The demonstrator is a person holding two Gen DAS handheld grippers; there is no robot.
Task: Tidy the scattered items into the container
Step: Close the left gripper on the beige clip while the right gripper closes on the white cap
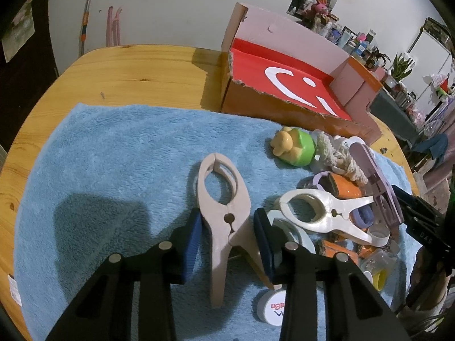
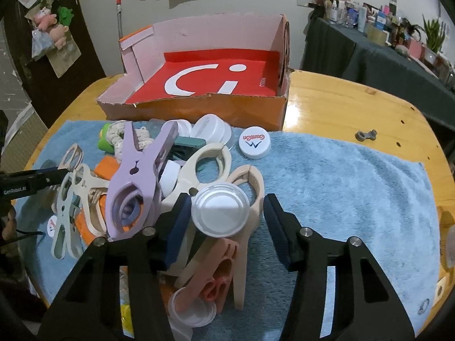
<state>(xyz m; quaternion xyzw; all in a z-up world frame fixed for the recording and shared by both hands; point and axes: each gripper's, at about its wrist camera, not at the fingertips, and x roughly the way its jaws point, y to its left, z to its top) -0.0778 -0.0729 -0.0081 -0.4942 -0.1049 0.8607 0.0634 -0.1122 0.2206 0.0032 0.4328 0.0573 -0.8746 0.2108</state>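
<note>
On the blue fleece towel [image 1: 119, 153] covering the wooden desk [image 1: 136, 71], my left fingers [image 1: 229, 236] clamp the stiff, light beige plastic clip [image 1: 224, 199] near its hinge at lower centre, while my right fingers [image 2: 224, 221] straddle, apart, a slippery white plastic cap [image 2: 220, 213].

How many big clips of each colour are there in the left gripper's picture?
beige clip: 1
white clip: 1
purple clip: 1
pale blue clip, mostly hidden under the white one: 1
Total: 4 that show
</note>
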